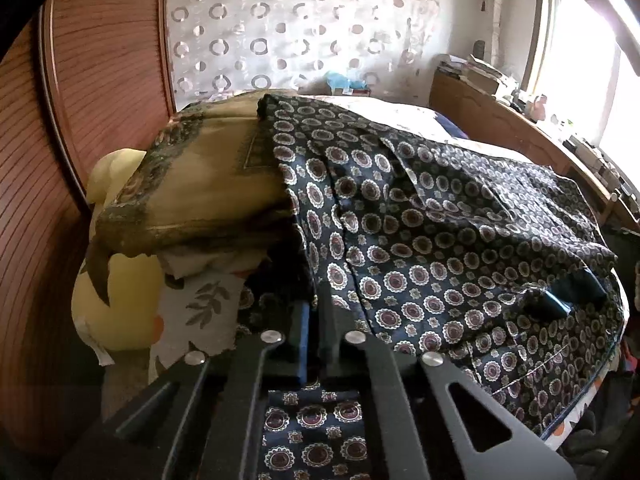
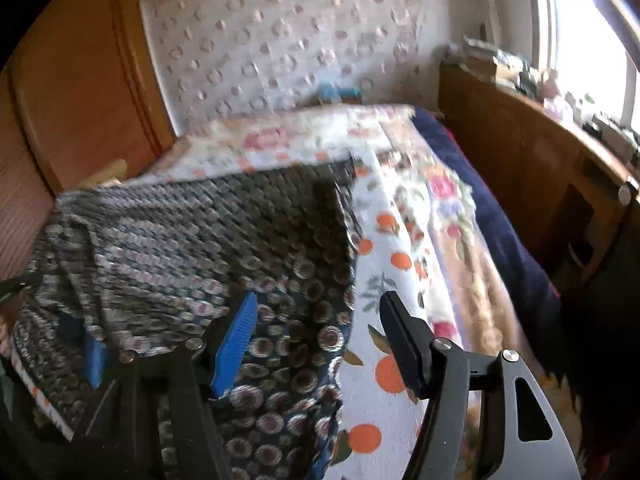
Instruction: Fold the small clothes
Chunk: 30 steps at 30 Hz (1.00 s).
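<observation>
our left gripper [image 1: 314, 322] is pinched together on the near edge of the patterned garment [image 1: 440, 216], spread over the bed [image 2: 404, 248]. our right gripper [image 2: 316, 340] hovers with jaws apart at the cloth's right edge; with only one corner held, we reckon a pull could drag it crooked.

Olive cushion [image 1: 192, 184] atop yellow pillow [image 1: 120, 304]; floral bedsheet [image 2: 400, 240]; wooden desk [image 2: 520, 152] under window [image 2: 588, 40].

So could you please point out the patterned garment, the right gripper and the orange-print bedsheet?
patterned garment [image 1: 440, 232]: left wrist view, middle of the spread cloth.
right gripper [image 2: 316, 344]: right wrist view, midway between its open fingertips.
orange-print bedsheet [image 2: 384, 372]: right wrist view, bare patch beside the garment.
</observation>
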Available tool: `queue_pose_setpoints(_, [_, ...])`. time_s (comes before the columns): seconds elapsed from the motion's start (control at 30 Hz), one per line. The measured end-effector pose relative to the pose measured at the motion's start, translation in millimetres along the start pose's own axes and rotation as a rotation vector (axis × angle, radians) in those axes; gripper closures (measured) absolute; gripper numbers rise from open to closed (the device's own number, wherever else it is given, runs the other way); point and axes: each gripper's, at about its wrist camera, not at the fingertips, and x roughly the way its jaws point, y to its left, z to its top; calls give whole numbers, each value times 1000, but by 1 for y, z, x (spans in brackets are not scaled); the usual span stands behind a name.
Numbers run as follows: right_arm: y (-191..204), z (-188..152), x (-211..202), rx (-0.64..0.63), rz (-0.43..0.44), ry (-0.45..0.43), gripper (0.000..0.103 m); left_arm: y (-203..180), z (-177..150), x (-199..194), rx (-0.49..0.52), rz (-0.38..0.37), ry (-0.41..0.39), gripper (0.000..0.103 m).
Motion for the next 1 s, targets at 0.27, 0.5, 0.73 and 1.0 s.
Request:
queue_pose_setpoints(0.27, [9, -7, 21, -78, 48, 40, 101, 9, 11, -33, -24, -58, -62, 102])
queue_pose_setpoints(0.5, [-5, -10, -24, -84, 65, -54, 102, 28, 12, -63, -35, -29, -90, 102])
queue_pose_setpoints(0.73, [-4, -29, -26, -127, 33, -11, 102, 37, -4, -64, -41, -31, -47, 101])
queue_pose_setpoints(1.0, [7, -14, -43, -99, -15, -53, 56, 32, -9, -72, -43, -37, -66, 57])
